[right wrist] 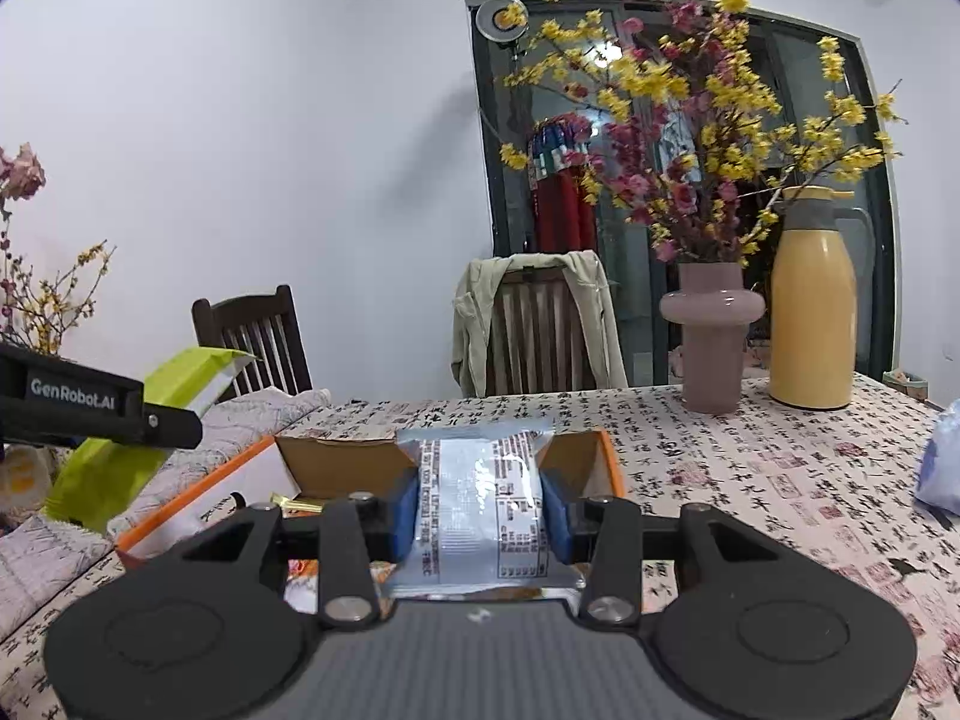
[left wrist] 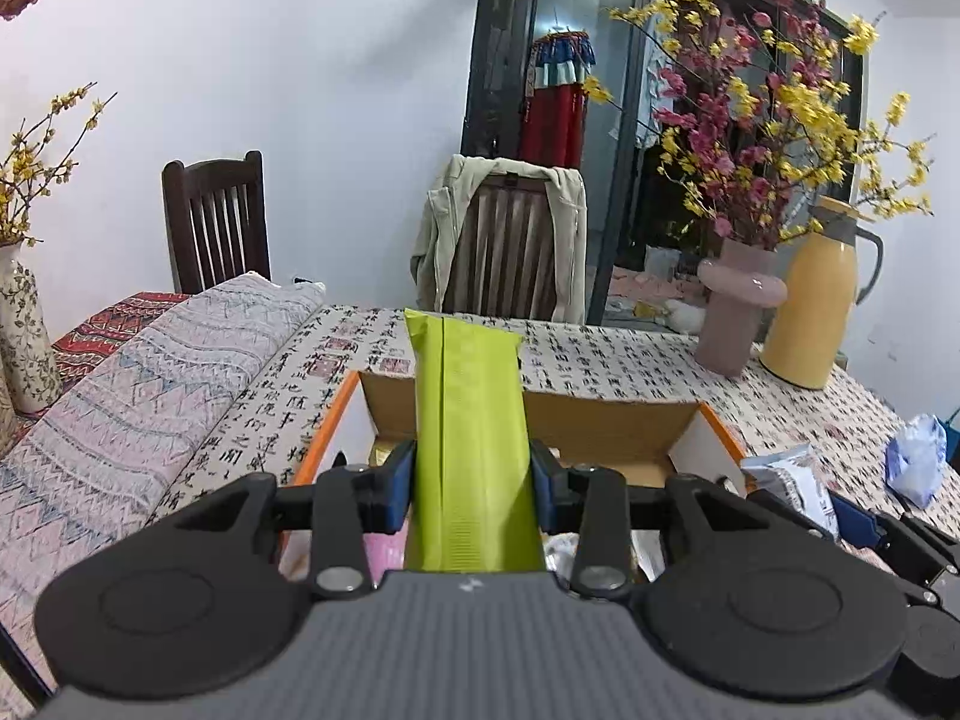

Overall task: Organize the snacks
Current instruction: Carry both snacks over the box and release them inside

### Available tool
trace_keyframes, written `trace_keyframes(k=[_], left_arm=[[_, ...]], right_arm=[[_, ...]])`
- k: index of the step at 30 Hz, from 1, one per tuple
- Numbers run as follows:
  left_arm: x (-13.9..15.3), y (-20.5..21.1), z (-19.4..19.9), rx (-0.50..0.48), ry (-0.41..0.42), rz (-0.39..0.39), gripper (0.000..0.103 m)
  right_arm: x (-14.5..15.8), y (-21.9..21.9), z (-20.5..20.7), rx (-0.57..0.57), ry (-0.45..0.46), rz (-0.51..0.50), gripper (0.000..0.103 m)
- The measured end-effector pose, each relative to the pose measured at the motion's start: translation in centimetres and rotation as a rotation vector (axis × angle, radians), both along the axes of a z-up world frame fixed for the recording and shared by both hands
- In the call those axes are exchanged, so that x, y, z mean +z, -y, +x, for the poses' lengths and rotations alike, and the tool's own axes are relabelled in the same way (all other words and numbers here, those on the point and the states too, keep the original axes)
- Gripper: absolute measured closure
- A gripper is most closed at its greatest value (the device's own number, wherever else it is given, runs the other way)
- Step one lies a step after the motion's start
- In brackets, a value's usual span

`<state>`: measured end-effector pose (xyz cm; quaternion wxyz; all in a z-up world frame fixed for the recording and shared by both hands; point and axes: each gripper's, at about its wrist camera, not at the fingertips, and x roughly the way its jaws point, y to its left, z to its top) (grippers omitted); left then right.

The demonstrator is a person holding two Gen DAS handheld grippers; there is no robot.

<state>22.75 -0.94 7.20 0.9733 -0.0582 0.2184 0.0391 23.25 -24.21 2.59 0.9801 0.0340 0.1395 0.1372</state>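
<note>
My left gripper point(left wrist: 472, 480) is shut on a long lime-green snack packet point(left wrist: 468, 420) and holds it over an open cardboard box with orange edges point(left wrist: 606, 420). My right gripper point(right wrist: 478, 510) is shut on a silver-grey snack packet point(right wrist: 480, 498) with printed text, held above the same box point(right wrist: 579, 462). In the right wrist view the left gripper point(right wrist: 153, 420) and the green packet point(right wrist: 114, 474) show at the far left. In the left wrist view the right gripper point(left wrist: 864, 525) and its silver packet point(left wrist: 792, 480) show at the right. Other snacks lie inside the box, mostly hidden.
The table point(right wrist: 750, 468) has a calligraphy-print cloth. A pink vase of flowers point(right wrist: 712, 336) and a yellow thermos jug point(right wrist: 813, 306) stand at the back right. A blue-white bag point(left wrist: 915, 459) lies at the right. Folded patterned fabric point(left wrist: 150, 396) lies left. Two chairs stand behind.
</note>
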Motion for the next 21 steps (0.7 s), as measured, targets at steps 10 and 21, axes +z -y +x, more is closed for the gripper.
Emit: trace_keyframes(k=[10,21], left_arm=[[-3.1,-1.1,3.7,0.034,0.045,0.047,0.064],[-4.8,-1.2,3.7,0.000,0.080,0.045,0.043]], right_arm=[[-1.9,-2.1,4.8,-0.014,-0.042,0.016,0.062],[-3.7,-2.2,5.7,-0.009,-0.083,0.028,0.046]])
